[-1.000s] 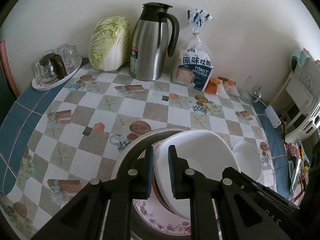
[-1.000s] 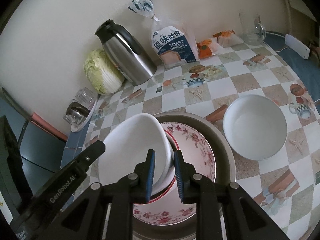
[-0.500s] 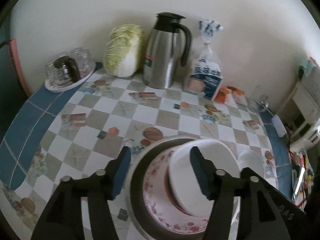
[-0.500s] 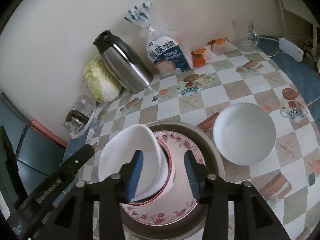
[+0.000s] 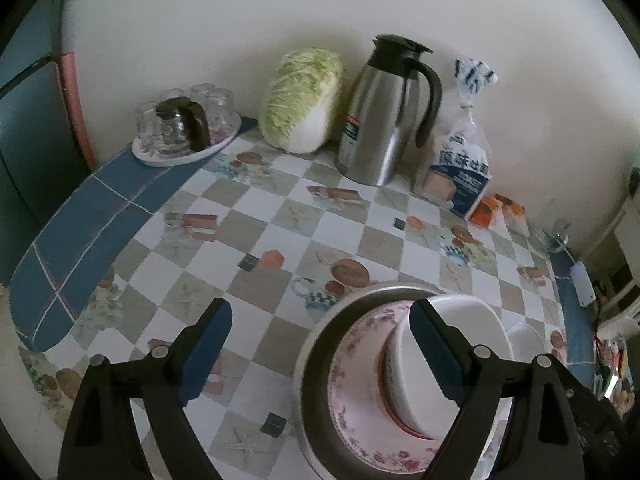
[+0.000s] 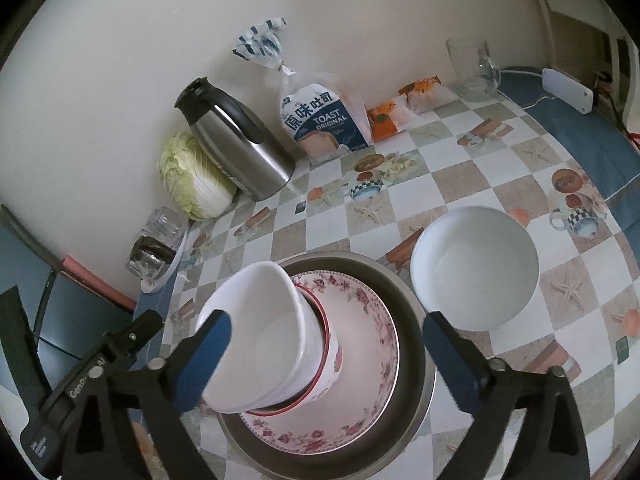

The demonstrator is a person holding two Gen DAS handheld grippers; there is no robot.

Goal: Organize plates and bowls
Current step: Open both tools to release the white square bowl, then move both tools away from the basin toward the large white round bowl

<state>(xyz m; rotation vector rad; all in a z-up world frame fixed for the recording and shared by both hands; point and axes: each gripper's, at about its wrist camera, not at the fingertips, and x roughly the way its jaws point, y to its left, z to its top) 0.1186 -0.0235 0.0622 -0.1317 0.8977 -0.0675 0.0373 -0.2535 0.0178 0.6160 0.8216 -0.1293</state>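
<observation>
Stack: a white bowl sits tilted inside a red-rimmed floral bowl, on a floral plate, all in a metal basin near the worktop's front edge.
Loose bowl: a second white bowl stands on the worktop just right of the basin, apart from the stack.
Left hand-held gripper: jaws wide apart, holding nothing, above the basin's left rim.
Right hand-held gripper: jaws wide apart, empty, straddling the stack.
Risk, tilt: the top bowl leans and looks poorly seated; a knock from a blue pad could tip it out.
Risk, next bowl: adding the loose bowl onto a leaning one would likely make the stack slide or chip.
Risk, neighbours: the steel jug and bread bag by the back edge look well clear.
</observation>
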